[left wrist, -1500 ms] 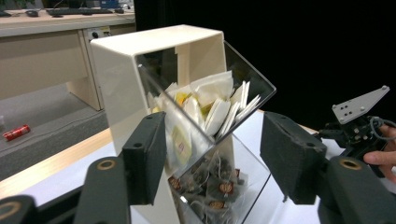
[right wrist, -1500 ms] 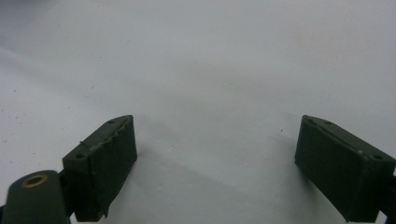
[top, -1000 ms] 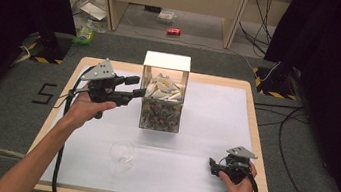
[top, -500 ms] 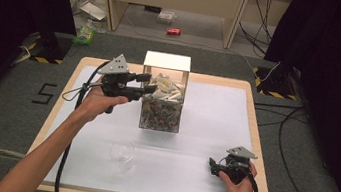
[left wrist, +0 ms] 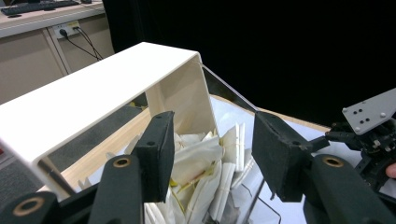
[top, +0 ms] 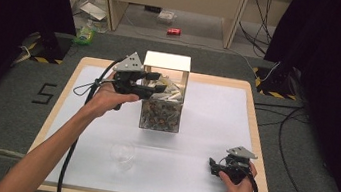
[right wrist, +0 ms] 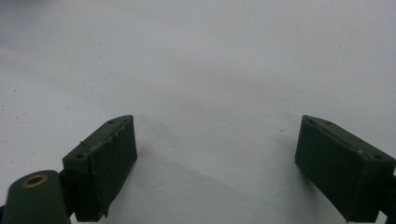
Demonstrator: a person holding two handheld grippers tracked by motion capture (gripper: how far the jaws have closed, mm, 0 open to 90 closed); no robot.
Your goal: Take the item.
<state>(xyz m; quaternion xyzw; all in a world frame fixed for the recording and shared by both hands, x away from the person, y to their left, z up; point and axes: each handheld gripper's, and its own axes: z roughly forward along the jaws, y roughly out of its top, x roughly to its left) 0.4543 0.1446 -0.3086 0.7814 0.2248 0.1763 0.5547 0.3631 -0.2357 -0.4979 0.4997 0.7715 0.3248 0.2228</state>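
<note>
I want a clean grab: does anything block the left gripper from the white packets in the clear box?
Nothing visible does. The left gripper hangs open at the clear box, below its white arched cover, facing the white packets.

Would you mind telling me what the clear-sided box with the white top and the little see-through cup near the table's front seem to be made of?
The square clear-walled box looks like acrylic or glass: its contents show through the glossy sides. Its white bridge-shaped cover seems to be smooth, matt plastic with rounded bends. The small transparent cup reads as thin clear plastic or glass; the high view cannot settle which.
</note>
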